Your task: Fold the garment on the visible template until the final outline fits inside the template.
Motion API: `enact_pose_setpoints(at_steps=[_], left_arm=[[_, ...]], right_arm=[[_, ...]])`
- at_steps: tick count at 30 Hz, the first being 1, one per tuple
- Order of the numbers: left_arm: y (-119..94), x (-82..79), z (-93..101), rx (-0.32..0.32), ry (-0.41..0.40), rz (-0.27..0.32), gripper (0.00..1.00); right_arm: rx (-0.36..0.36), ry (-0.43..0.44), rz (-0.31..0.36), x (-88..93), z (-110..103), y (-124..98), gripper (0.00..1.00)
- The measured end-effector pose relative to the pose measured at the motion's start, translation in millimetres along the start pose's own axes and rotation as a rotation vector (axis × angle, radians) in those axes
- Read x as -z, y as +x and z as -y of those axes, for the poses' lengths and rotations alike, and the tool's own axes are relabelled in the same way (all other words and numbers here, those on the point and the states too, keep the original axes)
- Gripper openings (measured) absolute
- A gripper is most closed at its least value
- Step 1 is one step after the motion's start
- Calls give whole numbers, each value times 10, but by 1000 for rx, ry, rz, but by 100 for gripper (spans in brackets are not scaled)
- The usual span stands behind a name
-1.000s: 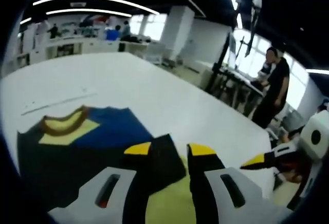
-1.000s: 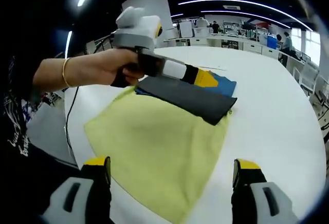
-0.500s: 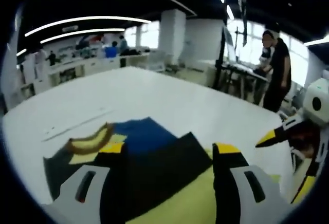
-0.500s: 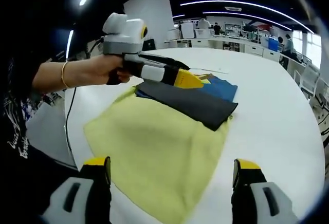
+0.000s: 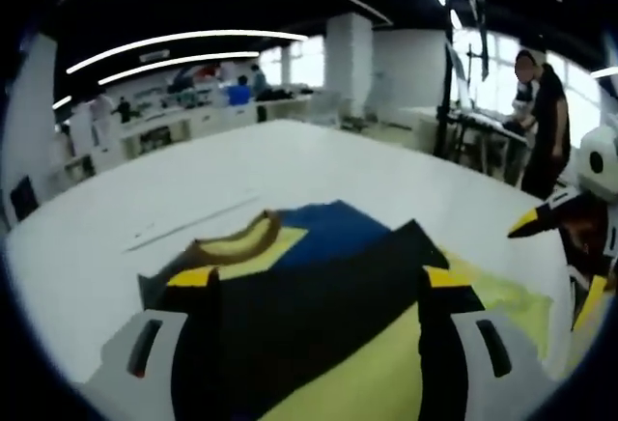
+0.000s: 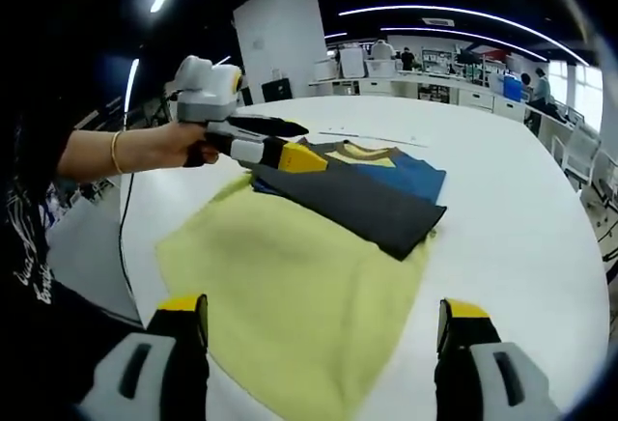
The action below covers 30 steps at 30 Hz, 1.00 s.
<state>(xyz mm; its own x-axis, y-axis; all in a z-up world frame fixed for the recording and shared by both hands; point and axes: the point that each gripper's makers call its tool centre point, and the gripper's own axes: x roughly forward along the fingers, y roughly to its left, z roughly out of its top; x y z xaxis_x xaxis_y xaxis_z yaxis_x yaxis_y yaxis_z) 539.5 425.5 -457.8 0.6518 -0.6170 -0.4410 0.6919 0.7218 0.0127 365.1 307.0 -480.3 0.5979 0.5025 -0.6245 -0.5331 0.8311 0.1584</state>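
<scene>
The folded garment, dark with a blue panel and a yellow collar, lies flat on a yellow cloth template. In the right gripper view the garment covers the far part of the template. My left gripper is open, its jaws wide apart just above the garment's near edge with nothing between them. A hand holds this left gripper at the garment's left end. My right gripper stands open over the template's near edge. That right gripper also comes in from the right in the left gripper view.
Everything rests on a big white table whose curved edge runs close on the left and near sides. A thin strip lies on the table beyond the garment. A person stands by benches past the table's far side.
My left gripper's jaws have spread from nearly together to wide apart, letting go of the garment. It has drawn back off the garment toward its left end. The right gripper has held still.
</scene>
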Motion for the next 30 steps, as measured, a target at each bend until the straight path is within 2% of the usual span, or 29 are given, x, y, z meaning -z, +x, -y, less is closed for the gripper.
enact_pose_setpoints(at_steps=[5, 14, 21, 27, 30], left_arm=[[-113, 59, -193, -36, -12, 0, 78], [-281, 237, -441, -55, 40, -32, 74], [-437, 399, -579, -52, 10, -35, 66], [-568, 567, -771, -94, 8, -65, 57], [-621, 598, -832, -102, -4, -61, 54]], right_arm=[[-3, -1, 3, -20, -2, 23, 99], [1, -2, 15, -59, 36, 51, 99], [-1, -1, 18, -59, 40, 67, 99], [-9, 1, 20, -61, 5, 115, 99], [-15, 2, 21, -67, -11, 137, 99]])
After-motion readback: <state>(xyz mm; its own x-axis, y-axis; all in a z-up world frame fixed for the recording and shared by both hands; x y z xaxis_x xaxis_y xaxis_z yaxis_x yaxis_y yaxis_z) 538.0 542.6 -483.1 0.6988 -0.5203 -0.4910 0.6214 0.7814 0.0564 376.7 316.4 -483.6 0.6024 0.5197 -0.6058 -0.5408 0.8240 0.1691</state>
